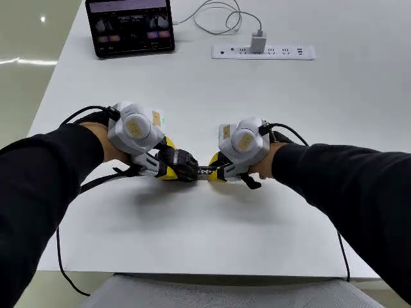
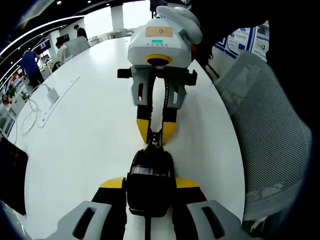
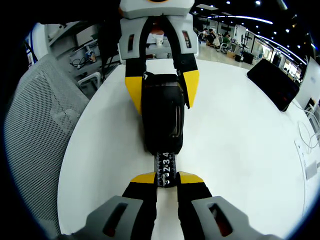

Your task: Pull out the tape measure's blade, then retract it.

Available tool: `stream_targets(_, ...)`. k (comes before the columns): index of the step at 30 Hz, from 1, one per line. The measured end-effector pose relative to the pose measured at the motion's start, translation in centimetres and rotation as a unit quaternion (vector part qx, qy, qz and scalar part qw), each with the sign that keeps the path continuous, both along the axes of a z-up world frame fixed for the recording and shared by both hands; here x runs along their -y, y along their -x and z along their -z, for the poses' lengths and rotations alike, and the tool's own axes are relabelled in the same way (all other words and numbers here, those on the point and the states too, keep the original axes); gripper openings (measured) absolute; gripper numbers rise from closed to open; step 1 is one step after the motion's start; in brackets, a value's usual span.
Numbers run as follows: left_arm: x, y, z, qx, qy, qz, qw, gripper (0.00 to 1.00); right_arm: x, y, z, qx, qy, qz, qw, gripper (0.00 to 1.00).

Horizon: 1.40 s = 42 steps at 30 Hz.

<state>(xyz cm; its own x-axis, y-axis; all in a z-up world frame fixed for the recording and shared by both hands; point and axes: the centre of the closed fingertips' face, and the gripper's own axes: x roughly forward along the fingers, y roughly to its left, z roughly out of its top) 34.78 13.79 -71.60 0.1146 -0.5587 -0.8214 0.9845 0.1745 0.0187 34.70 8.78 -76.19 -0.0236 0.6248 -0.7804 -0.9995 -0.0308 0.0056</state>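
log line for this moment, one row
left gripper: shut on tape measure case | right gripper: shut on blade | blade: short length out

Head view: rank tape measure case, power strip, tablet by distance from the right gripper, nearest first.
1. tape measure case, just left of the right gripper, which pinches its blade.
2. power strip, ahead, at the far side.
3. tablet, far side, off to the left.
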Motion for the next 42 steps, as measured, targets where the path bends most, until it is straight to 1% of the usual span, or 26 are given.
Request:
stream_targets(8,0.0,0.0,0.0,0.0,0.002,-0.003,1.0,0.31,0.1,0.0,0.0,0.003,0.003,0.002,1.0,0.1)
stream_targets(23,0.1,0.0,0.0,0.003,0.001,-0.002,1.0,0.31,1.0,-0.2,0.1,0.004,0.01,0.006,0.9999,0.1)
stream_targets(42,0.0,0.0,0.0,0.002,-0.001,-0.005,1.0,0.31,2.0,0.0,0.0,0.003,0.015,0.012,0.9998,0.1)
